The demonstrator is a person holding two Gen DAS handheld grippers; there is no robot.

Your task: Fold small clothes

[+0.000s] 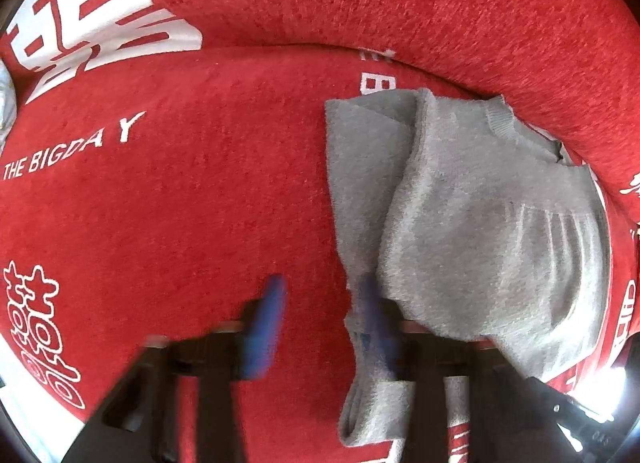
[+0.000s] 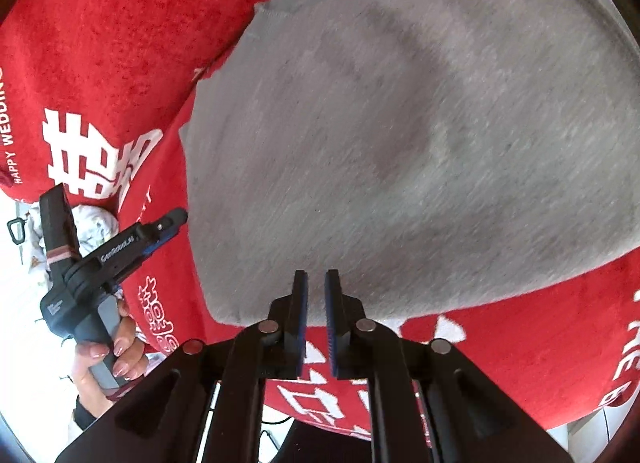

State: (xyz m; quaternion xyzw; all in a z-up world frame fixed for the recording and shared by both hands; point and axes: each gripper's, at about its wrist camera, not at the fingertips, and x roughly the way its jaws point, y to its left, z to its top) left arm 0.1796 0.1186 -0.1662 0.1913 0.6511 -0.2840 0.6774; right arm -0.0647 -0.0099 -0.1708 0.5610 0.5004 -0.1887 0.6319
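My left gripper (image 1: 320, 303) is spread beside the grey sweater (image 1: 480, 203); my right gripper (image 2: 316, 291), nearly closed, grips nothing, on the red blanket (image 1: 180, 203).

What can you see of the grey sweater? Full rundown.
The grey sweater is a small knit garment, fuzzy-looking, with a ribbed crew collar and ribbed gathers at its right side. It lies on the red printed cover, partly folded: one side is turned over the body, leaving a raised fold line down the middle. A narrow strip, probably a sleeve, trails toward the left tool, whose right finger looks to overlap it; motion blur hides any contact. The right tool sits at its near hem, jaws nearly closed.
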